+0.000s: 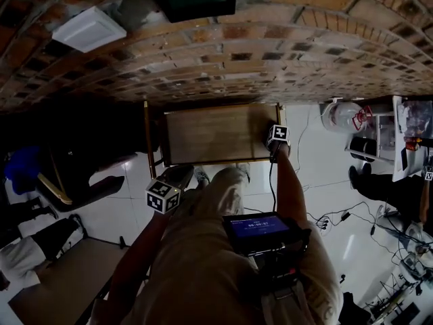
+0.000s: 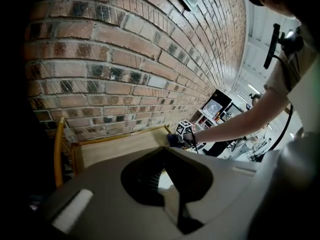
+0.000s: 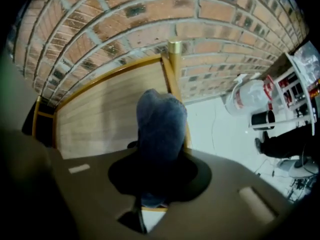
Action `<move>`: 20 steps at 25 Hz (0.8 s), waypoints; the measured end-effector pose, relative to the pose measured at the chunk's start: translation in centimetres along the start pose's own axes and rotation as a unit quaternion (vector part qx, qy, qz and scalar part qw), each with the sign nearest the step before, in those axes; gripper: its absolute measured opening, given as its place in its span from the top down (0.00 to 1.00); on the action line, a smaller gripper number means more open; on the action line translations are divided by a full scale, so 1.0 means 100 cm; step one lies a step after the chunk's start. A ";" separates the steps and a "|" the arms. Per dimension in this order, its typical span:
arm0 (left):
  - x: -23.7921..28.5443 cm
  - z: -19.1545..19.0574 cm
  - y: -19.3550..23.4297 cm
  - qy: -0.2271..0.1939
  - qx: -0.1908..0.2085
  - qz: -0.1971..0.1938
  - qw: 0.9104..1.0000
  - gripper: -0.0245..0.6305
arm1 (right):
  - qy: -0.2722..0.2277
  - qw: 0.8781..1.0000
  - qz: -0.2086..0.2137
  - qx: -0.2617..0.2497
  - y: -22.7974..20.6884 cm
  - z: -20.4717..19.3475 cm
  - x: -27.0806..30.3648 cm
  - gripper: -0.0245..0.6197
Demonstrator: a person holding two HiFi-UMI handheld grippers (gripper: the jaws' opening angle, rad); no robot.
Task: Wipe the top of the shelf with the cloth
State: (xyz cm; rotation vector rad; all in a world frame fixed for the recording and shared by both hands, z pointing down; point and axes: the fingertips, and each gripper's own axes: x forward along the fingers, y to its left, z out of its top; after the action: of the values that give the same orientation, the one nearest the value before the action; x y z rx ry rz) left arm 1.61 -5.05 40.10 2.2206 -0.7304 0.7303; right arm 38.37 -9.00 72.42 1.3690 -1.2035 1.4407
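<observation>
Cloth (image 3: 160,129) in right hand-held gripper (image 1: 276,139)

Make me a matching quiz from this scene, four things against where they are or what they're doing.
1 cloth; 2 shelf top; 3 left claw; 4 white jug
A on the floor beside the shelf; B against the brick wall; C holding nothing, off the shelf; D gripped in the right claw
Pairs: 1-D, 2-B, 3-C, 4-A

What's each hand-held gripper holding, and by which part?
Right hand-held gripper: shut on the blue cloth, gripping its bunched near end; the rest sticks out forward. Left hand-held gripper: open, nothing held.
</observation>
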 end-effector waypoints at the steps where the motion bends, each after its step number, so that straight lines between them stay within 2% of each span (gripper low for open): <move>1: 0.001 0.000 -0.003 0.001 0.004 -0.001 1.000 0.96 | -0.003 1.000 0.001 0.003 -0.003 0.000 0.000 0.84; 6: 0.002 -0.004 -0.003 0.006 0.012 -0.004 1.000 0.96 | -0.003 1.000 -0.013 0.006 -0.001 -0.003 0.000 0.83; 9: -0.004 -0.012 0.005 0.006 0.007 -0.006 1.000 0.96 | -0.017 1.000 0.024 0.011 0.037 -0.004 -0.007 0.83; 12: -0.015 -0.024 0.012 0.010 0.002 -0.009 1.000 0.96 | -0.048 0.997 0.057 -0.034 0.100 -0.001 -0.016 0.83; 15: -0.031 -0.036 0.025 0.010 -0.002 -0.009 1.000 0.96 | -0.086 0.987 0.100 -0.092 0.184 0.004 -0.017 0.83; 18: -0.048 -0.046 0.040 0.007 -0.008 -0.006 1.000 0.96 | -0.039 0.984 0.122 -0.126 0.263 -0.026 -0.016 0.83; 20: -0.059 -0.053 0.049 0.009 -0.013 -0.003 1.000 0.96 | -0.025 0.978 0.136 -0.157 0.313 -0.038 -0.015 0.83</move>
State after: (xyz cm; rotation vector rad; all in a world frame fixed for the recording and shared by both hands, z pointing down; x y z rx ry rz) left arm -7.25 -2.52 41.46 2.1895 -0.7207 0.7319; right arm 7.33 -12.45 67.61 1.0598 -1.6250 1.3315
